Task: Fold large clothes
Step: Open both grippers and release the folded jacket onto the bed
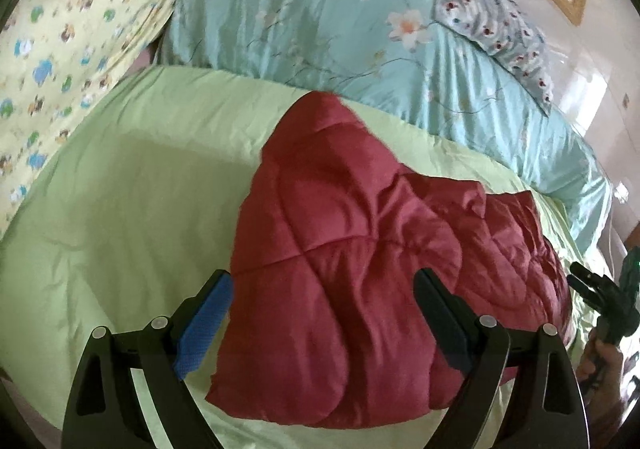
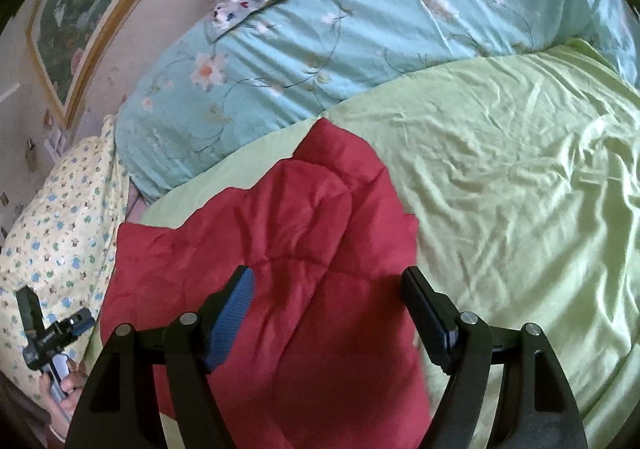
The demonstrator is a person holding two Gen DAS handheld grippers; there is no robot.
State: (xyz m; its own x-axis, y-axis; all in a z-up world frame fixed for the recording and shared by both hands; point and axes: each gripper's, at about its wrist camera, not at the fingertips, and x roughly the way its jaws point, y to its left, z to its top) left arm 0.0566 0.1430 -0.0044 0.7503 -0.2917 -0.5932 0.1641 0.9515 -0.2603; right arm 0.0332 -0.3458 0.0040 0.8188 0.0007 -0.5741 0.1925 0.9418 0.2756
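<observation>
Red quilted garment (image 1: 352, 281): lying crumpled on the light green sheet, partly folded over itself, one rounded end reaching toward the turquoise floral duvet, diamond stitching showing across the padding
Garment fold: bunching into thick ridges along the middle in the left wrist view, one layer lying over another, near edge spreading flat on the sheet
Left gripper (image 1: 324, 325): hovering just above the near part of the garment, jaws standing wide apart, nothing held between them, blue pad (image 1: 204, 329) facing inward on one finger
Right gripper (image 2: 324, 313): hovering over the garment from its other side, jaws likewise spread wide and gripping nothing, blue ribbed pad (image 2: 232, 321) showing on one finger
Other gripper in each view: appearing small at the frame edge beside the garment, held in a hand
Light green sheet (image 1: 132, 185): spreading under the garment on all sides, creasing more heavily in the right wrist view
Turquoise floral duvet (image 1: 304, 17): lying bunched beyond the garment, bordering the far edge of the sheet
Grey dotted pillow (image 1: 492, 25): resting on the duvet, well apart from the garment
Yellow patterned bedding (image 1: 60, 33): lying to one side of the sheet, away from the garment
Framed picture (image 2: 76, 17): hanging on the wall beyond the duvet
</observation>
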